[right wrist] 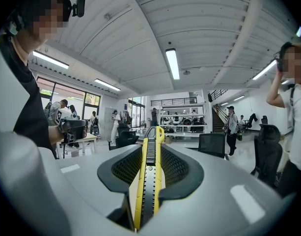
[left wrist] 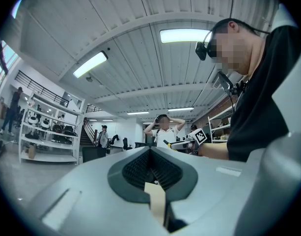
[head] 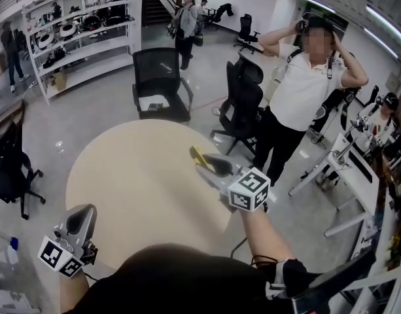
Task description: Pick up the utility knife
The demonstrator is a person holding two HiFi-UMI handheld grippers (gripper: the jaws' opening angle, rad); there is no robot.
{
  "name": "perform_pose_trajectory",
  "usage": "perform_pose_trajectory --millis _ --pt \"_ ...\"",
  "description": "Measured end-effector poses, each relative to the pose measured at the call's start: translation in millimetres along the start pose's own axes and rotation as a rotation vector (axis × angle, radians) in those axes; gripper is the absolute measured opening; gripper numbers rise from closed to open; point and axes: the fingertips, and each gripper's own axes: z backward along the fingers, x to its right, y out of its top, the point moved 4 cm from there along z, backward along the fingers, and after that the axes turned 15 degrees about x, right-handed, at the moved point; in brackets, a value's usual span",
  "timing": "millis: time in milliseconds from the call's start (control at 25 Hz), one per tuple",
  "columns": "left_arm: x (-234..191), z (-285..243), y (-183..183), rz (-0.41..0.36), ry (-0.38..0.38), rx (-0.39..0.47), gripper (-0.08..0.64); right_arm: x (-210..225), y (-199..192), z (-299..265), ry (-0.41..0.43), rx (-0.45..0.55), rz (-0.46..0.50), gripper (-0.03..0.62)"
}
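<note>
The yellow-and-black utility knife (right wrist: pixel 150 181) lies lengthwise between the pads of my right gripper (right wrist: pixel 151 154), which is shut on it. Its yellow tip sticks out past the fingertips. In the head view the knife (head: pixel 197 154) is held a little above the right part of the round beige table (head: pixel 135 175), in the right gripper (head: pixel 210 165). My left gripper (head: pixel 81 216) hangs at the table's near left edge. In its own view the left gripper (left wrist: pixel 150 151) has its jaws together with nothing between them.
Two black office chairs (head: pixel 159 84) (head: pixel 243 103) stand beyond the table. A person in a white shirt (head: pixel 298 90) stands at the right behind it. A shelf rack (head: pixel 76 31) is far left, a white desk (head: pixel 357 169) at the right, another chair (head: pixel 10 169) at the left.
</note>
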Motion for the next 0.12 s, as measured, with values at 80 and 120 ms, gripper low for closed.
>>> perform_pose_trajectory --millis 80,120 --pt "0.8 -1.5 -0.4 0.0 -0.003 0.001 -0.014 0.6 0.7 0.2 0.002 0.002 0.003 0.135" --pt "1.1 -2.0 -0.6 0.0 -0.004 0.002 -0.014 0.9 1.0 0.4 0.002 0.002 0.005 0.135"
